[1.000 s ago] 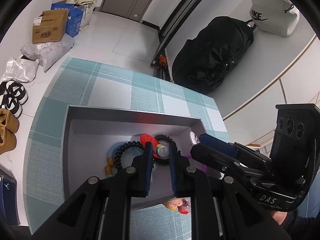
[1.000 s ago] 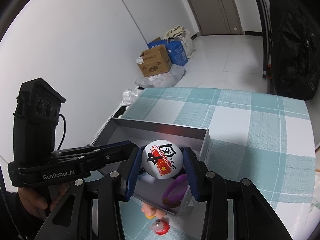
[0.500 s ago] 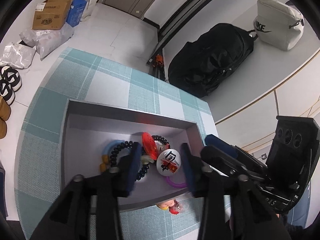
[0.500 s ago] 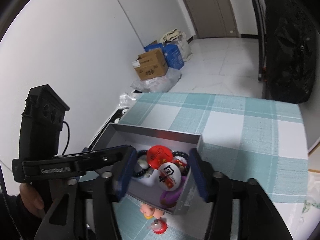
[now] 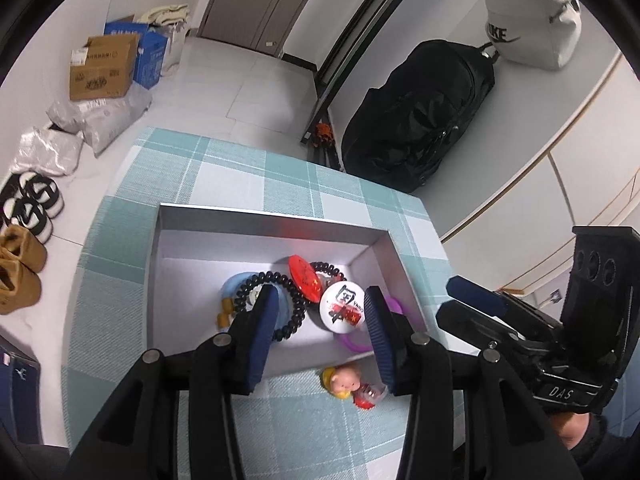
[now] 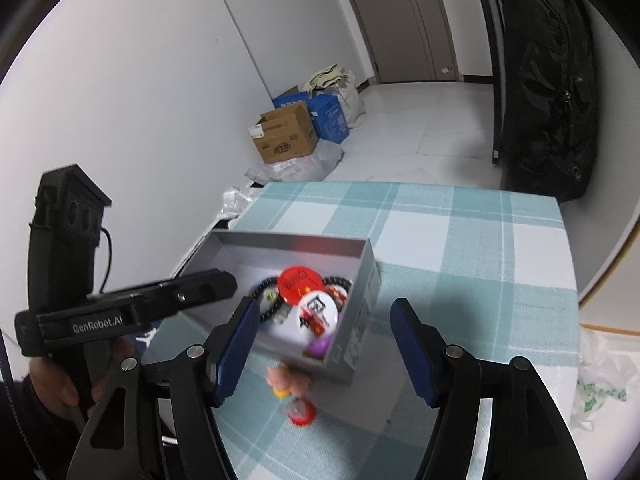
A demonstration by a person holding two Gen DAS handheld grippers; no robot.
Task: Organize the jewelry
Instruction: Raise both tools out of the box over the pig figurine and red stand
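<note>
Between the left gripper's (image 5: 320,320) wide, empty jaws, the white badge (image 5: 343,306) lies in the grey box (image 5: 276,228) beside the red badge (image 5: 305,277) and black bead bracelet (image 5: 280,300). Just below the right gripper (image 6: 322,344), equally spread and empty, the pig charm (image 6: 285,379) waits outside; a careless grab could nudge the box.

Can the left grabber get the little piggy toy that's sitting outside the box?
Probably yes. The piggy toy lies on the checked cloth just outside the box's near wall, with nothing on top of it. The left gripper is open and empty, poised over the box, so it would only need to pull back slightly and drop down.
</note>
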